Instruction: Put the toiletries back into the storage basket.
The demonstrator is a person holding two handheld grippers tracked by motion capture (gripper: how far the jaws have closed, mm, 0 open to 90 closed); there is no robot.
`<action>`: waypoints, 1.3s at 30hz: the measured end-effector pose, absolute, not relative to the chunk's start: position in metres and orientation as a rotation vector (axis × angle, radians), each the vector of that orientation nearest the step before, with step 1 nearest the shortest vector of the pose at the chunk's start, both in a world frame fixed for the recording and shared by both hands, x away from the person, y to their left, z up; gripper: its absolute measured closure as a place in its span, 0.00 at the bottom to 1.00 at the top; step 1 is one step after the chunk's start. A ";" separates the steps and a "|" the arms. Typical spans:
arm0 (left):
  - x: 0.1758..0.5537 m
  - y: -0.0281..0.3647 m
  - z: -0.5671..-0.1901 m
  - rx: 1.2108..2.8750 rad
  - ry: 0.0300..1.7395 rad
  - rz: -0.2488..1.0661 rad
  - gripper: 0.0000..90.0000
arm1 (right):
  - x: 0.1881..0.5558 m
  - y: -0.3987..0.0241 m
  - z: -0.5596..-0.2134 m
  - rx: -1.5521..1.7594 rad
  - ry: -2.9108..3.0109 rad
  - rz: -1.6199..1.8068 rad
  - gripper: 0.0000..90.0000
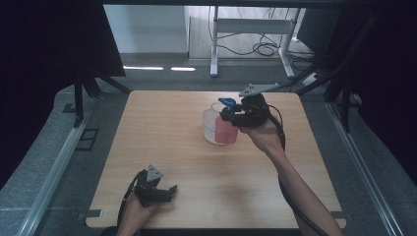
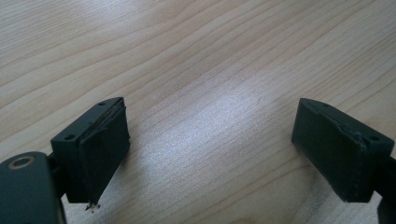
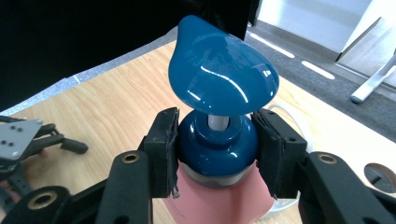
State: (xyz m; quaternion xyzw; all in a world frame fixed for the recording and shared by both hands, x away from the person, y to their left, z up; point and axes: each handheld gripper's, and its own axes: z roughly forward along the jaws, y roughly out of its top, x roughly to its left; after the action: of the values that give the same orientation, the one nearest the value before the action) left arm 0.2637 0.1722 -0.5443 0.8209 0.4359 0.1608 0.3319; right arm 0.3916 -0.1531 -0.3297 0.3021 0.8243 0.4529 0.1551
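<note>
On the table [image 1: 196, 162], near its front left corner, the left gripper [image 1: 167, 191] rests low in the person's left hand [image 1: 135, 214]. In the left gripper view its jaws stand spread wide over bare wood, with nothing between them.

Right of centre, toward the far edge, a clear tub [image 1: 210, 127] stands on the table. A pink pump bottle [image 1: 226, 131] with a blue pump head [image 3: 222, 79] is at the tub, partly inside its outline; whether it rests on the bottom I cannot tell.

The right gripper [image 1: 231, 114], held in the right hand [image 1: 265, 135], pinches the bottle's blue collar [image 3: 217, 144], one pad on each side, just under the pump head.
</note>
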 end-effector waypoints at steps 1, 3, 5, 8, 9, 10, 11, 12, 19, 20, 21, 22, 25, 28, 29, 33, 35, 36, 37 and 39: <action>0.264 0.172 -0.544 2.145 1.139 0.420 0.12 | 0.394 -0.152 -0.330 0.871 2.358 1.292 0.59; 0.264 0.172 -0.544 2.144 1.139 0.421 0.12 | 0.396 -0.152 -0.330 0.872 2.355 1.288 0.59; 0.264 0.172 -0.544 2.143 1.139 0.423 0.12 | 0.401 -0.152 -0.331 0.883 2.340 1.278 0.59; 0.264 0.172 -0.544 2.144 1.140 0.421 0.12 | 0.408 -0.151 -0.330 0.895 2.327 1.270 0.59; 0.264 0.172 -0.544 2.144 1.140 0.421 0.12 | 0.408 -0.151 -0.330 0.895 2.327 1.270 0.59; 0.264 0.172 -0.544 2.144 1.140 0.421 0.12 | 0.409 -0.151 -0.330 0.896 2.323 1.270 0.59; 0.264 0.172 -0.544 2.144 1.140 0.421 0.12 | 0.411 -0.150 -0.330 0.899 2.320 1.269 0.59; 0.264 0.172 -0.544 2.144 1.141 0.422 0.12 | 0.414 -0.149 -0.329 0.900 2.310 1.269 0.59; 0.264 0.172 -0.544 2.144 1.141 0.421 0.12 | 0.425 -0.145 -0.327 0.894 2.288 1.262 0.59; 0.264 0.172 -0.544 2.145 1.140 0.421 0.12 | 0.426 -0.145 -0.327 0.896 2.285 1.264 0.59; 0.264 0.172 -0.544 2.145 1.141 0.422 0.12 | 0.428 -0.144 -0.327 0.895 2.285 1.261 0.59; 0.264 0.172 -0.544 2.145 1.141 0.422 0.12 | 0.428 -0.144 -0.327 0.895 2.285 1.261 0.59; 0.264 0.172 -0.544 2.145 1.141 0.422 0.12 | 0.433 -0.142 -0.329 0.894 2.285 1.251 0.59; 0.264 0.172 -0.544 2.142 1.142 0.421 0.12 | 0.437 -0.140 -0.331 0.896 2.280 1.250 0.59; 0.264 0.172 -0.544 2.141 1.141 0.421 0.12 | 0.438 -0.140 -0.332 0.896 2.280 1.248 0.59; 0.264 0.172 -0.544 2.141 1.141 0.421 0.12 | 0.443 -0.138 -0.336 0.891 2.279 1.242 0.59; 0.264 0.172 -0.544 2.141 1.141 0.421 0.12 | 0.447 -0.137 -0.341 0.902 2.270 1.246 0.59; 0.264 0.172 -0.544 2.141 1.141 0.421 0.12 | 0.447 -0.137 -0.341 0.902 2.270 1.246 0.59; 0.264 0.172 -0.545 2.140 1.140 0.422 0.12 | 0.450 -0.137 -0.344 0.912 2.268 1.242 0.59; 0.264 0.172 -0.545 2.140 1.140 0.422 0.12 | 0.451 -0.136 -0.345 0.914 2.268 1.239 0.59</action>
State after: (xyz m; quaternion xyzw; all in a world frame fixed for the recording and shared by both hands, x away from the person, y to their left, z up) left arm 0.2636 0.1719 -0.5446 0.8196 0.4367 0.1616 0.3338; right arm 0.4506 -0.1364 -0.3450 0.3268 0.8108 0.4431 0.1989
